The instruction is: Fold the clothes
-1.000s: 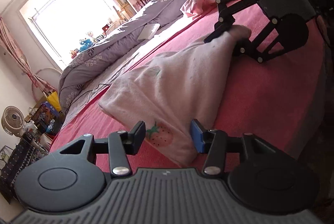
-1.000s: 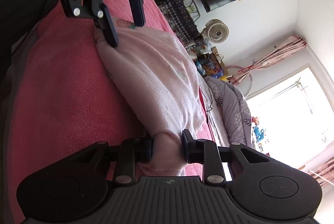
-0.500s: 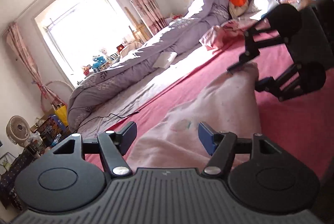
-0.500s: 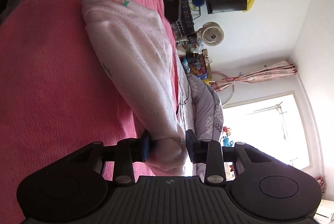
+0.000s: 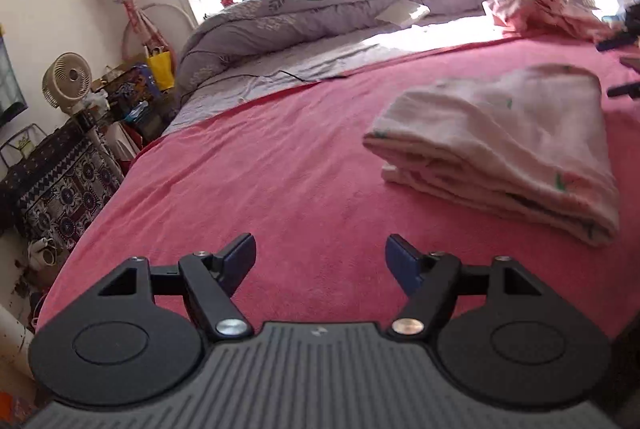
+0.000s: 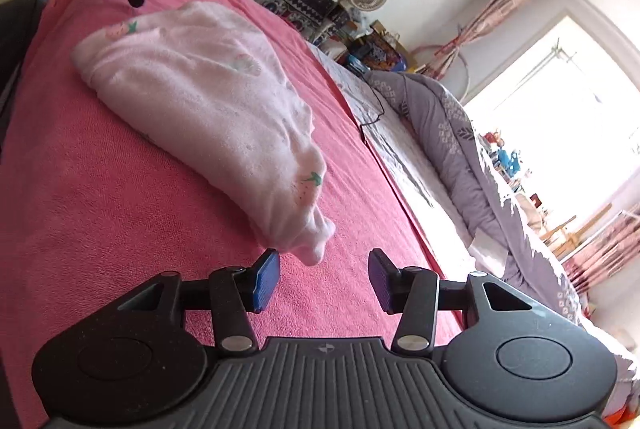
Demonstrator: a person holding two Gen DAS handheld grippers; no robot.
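both grippers are empty, their jaws just opened. left gripper (image 5: pixel 320 261) stands wide apart over bare pink blanket (image 5: pixel 280 169). right gripper (image 6: pixel 323 279) is parted just short of the folded pink garment's (image 6: pixel 200 101) near corner. the garment lies flat on the blanket, with a grey quilt (image 5: pixel 320 13) beyond.

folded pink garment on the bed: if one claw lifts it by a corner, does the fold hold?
Probably not. The pink garment looks like soft, limp terry whose layers lie loose, so it would likely droop and unfold. It seems light. On the fuzzy pink bedspread a push would likely bunch it.
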